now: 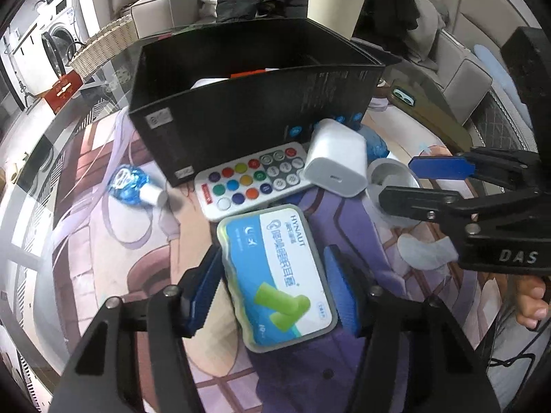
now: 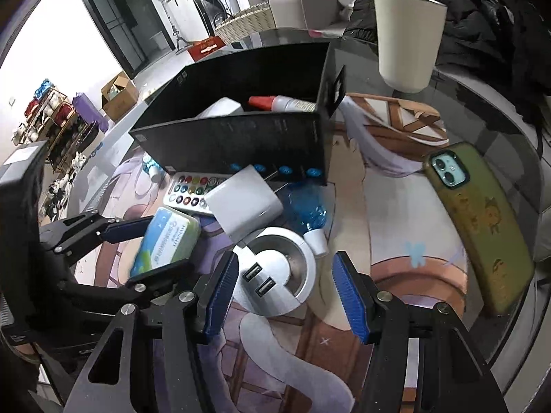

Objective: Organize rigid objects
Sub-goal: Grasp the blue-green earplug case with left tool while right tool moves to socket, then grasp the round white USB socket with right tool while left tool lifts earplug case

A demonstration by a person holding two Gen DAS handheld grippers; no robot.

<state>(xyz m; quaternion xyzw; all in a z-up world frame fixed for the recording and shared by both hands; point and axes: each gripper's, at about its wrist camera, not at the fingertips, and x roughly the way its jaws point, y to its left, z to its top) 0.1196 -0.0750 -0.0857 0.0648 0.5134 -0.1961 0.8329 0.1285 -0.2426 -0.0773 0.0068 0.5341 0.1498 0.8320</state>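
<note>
Blue pads of the left gripper [image 1: 272,289] flank the earplug case [image 1: 275,275], seemingly just touching its sides, though contact is hard to confirm. Beyond it lie the remote [image 1: 251,179] and white charger [image 1: 335,156], against the black box [image 1: 255,103]. Right gripper [image 2: 286,296] spread wide around the round USB hub [image 2: 275,275], gripping nothing; phone [image 2: 478,220] lies well apart

Left gripper [image 1: 272,285] spread wide astride the earplug case [image 1: 279,275]; right gripper [image 2: 286,296] likewise parted, just beside.
</note>
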